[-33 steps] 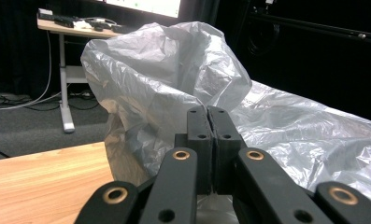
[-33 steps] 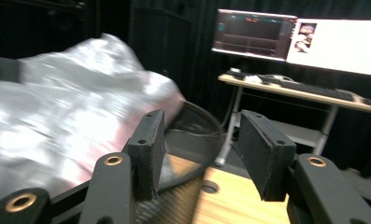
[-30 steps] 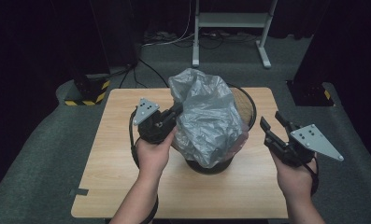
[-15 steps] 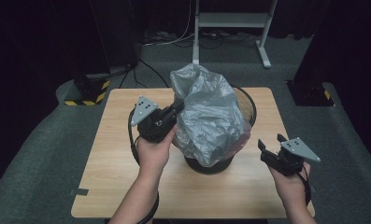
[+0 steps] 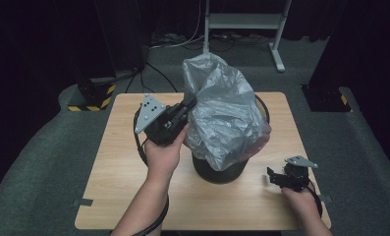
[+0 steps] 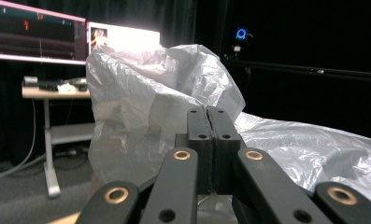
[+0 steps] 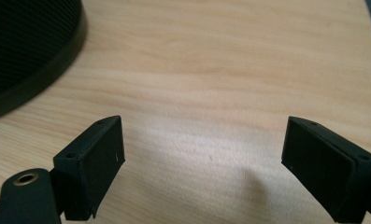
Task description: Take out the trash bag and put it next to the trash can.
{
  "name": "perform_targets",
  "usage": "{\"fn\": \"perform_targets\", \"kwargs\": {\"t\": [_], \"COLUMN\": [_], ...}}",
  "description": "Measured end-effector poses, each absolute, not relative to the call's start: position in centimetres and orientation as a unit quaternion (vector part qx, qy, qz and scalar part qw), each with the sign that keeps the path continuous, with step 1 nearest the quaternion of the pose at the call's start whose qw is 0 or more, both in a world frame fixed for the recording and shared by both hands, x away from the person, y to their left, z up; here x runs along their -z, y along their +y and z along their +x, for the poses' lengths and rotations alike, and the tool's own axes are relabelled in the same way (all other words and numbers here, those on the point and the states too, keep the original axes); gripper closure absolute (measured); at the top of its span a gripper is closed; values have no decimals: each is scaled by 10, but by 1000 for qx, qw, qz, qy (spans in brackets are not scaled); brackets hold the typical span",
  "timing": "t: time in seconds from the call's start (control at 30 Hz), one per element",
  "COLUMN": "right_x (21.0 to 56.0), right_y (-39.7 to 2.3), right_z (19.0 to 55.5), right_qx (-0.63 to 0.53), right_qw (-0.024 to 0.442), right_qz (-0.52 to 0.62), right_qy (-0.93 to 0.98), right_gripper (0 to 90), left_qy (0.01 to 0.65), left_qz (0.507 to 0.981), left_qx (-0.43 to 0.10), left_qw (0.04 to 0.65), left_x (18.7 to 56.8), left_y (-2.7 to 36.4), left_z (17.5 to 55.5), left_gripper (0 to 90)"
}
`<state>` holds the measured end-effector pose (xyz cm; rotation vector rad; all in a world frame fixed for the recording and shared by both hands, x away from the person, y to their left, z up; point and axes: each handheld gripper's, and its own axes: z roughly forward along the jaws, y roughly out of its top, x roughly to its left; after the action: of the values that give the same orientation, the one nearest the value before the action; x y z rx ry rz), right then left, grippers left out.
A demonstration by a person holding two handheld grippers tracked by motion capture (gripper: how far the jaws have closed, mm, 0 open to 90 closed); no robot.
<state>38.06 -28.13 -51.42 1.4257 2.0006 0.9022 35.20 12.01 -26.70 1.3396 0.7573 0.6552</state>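
Plastic bag (image 5: 224,118) stands bunched over the black mesh bin (image 5: 219,169) at mid-table (image 5: 114,172); left claw (image 5: 188,104) pinches its side; right claw (image 5: 276,178), jaws just spread and empty, sits low beside the bin; next, probably, seize the liner's other edge.

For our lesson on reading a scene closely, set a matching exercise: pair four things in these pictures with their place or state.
1. left tool
2. right tool
3. plastic bag
4. black bin

a. open, low over the table
b. stands mid-table
c. shut on the bag's plastic
d. bulges up out of the bin

Pairs: 1-c, 2-a, 3-d, 4-b
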Motion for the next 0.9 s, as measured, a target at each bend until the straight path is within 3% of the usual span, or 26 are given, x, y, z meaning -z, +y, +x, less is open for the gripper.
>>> {"fn": "perform_targets", "kwargs": {"t": [0.9], "right_x": [517], "right_y": [-280], "right_z": [381], "right_qx": [-327], "right_qw": [252], "right_qz": [538], "right_qy": [735], "right_gripper": [130], "left_qy": [237], "left_qz": [562], "left_qx": [-346], "left_qw": [713], "left_x": [204], "left_y": [109], "left_z": [328], "left_gripper": [891]}}
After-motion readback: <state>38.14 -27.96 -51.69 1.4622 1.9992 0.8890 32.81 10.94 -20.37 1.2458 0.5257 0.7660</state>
